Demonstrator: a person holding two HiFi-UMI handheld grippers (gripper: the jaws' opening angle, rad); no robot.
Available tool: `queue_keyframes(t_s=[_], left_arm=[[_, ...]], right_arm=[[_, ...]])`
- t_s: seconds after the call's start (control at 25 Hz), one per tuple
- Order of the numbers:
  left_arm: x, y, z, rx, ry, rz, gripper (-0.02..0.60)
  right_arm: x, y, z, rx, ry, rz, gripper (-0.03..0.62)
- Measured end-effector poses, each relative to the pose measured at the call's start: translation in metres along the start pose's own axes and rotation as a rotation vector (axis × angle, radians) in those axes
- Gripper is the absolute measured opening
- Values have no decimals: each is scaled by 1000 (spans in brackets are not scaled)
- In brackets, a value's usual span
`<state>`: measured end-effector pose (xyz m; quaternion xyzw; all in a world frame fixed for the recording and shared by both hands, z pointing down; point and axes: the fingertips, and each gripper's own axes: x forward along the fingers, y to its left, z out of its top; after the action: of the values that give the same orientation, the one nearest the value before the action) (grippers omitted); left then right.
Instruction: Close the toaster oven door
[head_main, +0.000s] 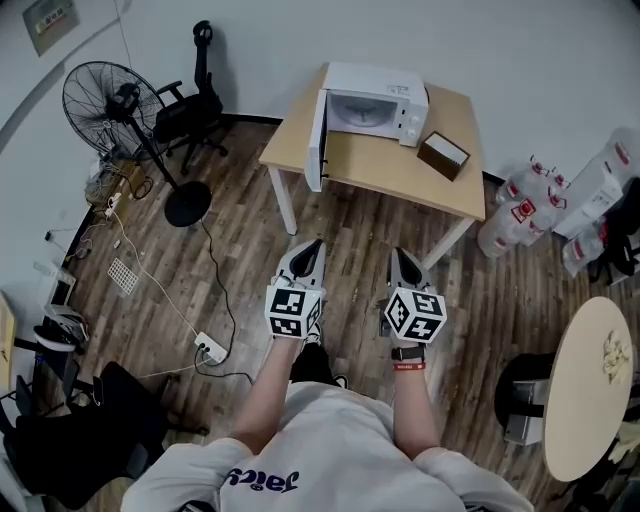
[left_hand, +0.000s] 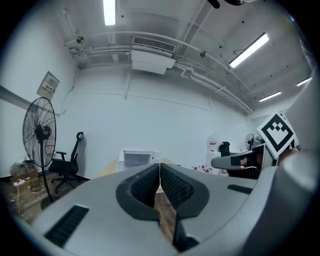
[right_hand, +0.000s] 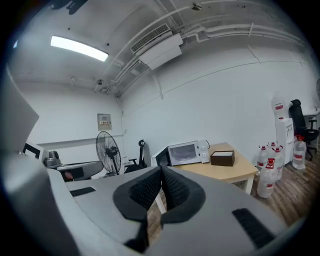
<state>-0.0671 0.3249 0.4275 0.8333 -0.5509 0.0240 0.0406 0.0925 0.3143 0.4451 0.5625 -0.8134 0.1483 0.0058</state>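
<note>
Head view alone laid out the wood-plank floor (head_main: 240, 250) from above. It showed the pale wooden table (head_main: 400, 175) against the white wall, a pedestal fan (head_main: 105, 100) and an office chair (head_main: 190, 110) to its left, and a cluster of water bottles (head_main: 525, 205) to its right. Only the two gripper views reached the ceiling, where an air-conditioning unit (left_hand: 152, 60) hung among strip lights. At the wall end of the table sat the white toaster oven (head_main: 375, 105), its door (head_main: 317, 140) swung wide open along the table's left edge. The right gripper view showed that open door too, while the left gripper view caught only the oven's front beyond its jaws. The left gripper (head_main: 316, 243) and right gripper (head_main: 399, 252) hovered over the floor, well short of the table, each with its jaws pressed together on nothing. A small brown box (head_main: 443, 154) lay beside the oven.
</note>
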Motion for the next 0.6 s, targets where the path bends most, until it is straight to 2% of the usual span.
queue_keyframes(t_s=[0.32, 0.6], left_arm=[[52, 36, -12, -9, -7, -7, 21], [137, 89, 8, -30, -39, -53, 21]], right_arm=[[65, -4, -11, -18, 37, 12, 15], [165, -8, 16, -23, 30, 34, 15]])
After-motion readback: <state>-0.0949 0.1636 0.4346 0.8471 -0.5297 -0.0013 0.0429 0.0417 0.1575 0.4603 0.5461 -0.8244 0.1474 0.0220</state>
